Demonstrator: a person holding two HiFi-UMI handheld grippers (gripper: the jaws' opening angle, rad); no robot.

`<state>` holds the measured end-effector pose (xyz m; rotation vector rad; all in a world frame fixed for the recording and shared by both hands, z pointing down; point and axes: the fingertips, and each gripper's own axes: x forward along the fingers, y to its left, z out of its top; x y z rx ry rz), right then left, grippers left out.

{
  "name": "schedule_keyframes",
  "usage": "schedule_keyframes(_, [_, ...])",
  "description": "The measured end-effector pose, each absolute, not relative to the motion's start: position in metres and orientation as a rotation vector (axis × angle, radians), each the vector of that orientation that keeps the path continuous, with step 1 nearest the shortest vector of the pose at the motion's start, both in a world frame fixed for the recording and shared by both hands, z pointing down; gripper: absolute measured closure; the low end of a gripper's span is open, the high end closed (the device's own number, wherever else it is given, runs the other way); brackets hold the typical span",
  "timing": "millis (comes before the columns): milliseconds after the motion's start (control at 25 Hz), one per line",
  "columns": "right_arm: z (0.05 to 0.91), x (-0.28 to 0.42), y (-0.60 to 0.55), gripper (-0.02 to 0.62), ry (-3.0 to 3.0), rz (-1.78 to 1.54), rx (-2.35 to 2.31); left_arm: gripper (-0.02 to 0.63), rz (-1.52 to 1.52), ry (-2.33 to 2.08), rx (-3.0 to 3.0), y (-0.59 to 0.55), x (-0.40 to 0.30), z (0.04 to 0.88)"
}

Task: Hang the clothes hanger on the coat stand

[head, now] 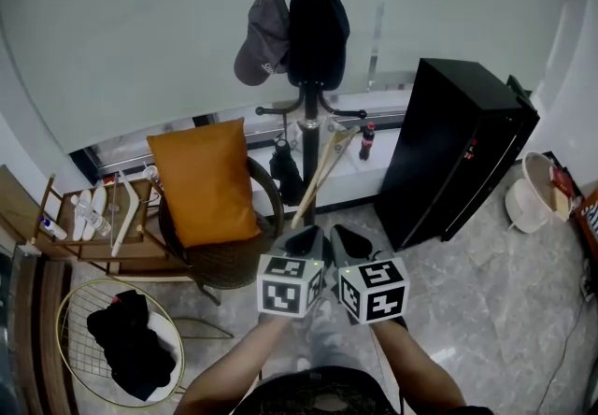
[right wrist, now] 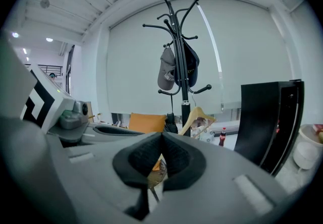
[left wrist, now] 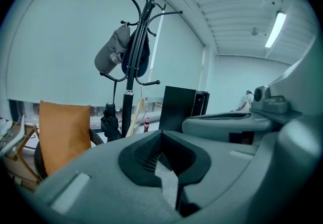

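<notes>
The black coat stand (head: 306, 77) rises at the far wall, with a grey cap (head: 262, 39) and a dark bag (head: 318, 30) on its hooks. A wooden clothes hanger (head: 322, 170) leans against the stand's lower pole, hooked low by the base. It also shows in the left gripper view (left wrist: 135, 117) and the right gripper view (right wrist: 199, 117). My left gripper (head: 304, 240) and right gripper (head: 346, 240) are side by side near me, well short of the hanger. Both point toward the stand. Each has its jaws shut with nothing between them.
A wicker chair with an orange cushion (head: 206, 179) stands left of the stand. A black cabinet (head: 458, 151) stands to the right. A cola bottle (head: 366, 140) and a folded umbrella (head: 285, 170) sit by the base. At left are a wire basket (head: 70, 310) holding dark cloth and a wooden rack (head: 93, 217).
</notes>
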<state>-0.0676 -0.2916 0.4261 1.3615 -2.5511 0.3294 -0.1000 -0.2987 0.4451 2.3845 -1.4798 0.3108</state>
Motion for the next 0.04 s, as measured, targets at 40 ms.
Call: schedule_keyframes(40, [0.4263,-0.0661,-0.2916,0.594,-2.551,0.331,1.360,0.601,0.312,-1.479,2.386,-0.2991,-0.0987,0.4449])
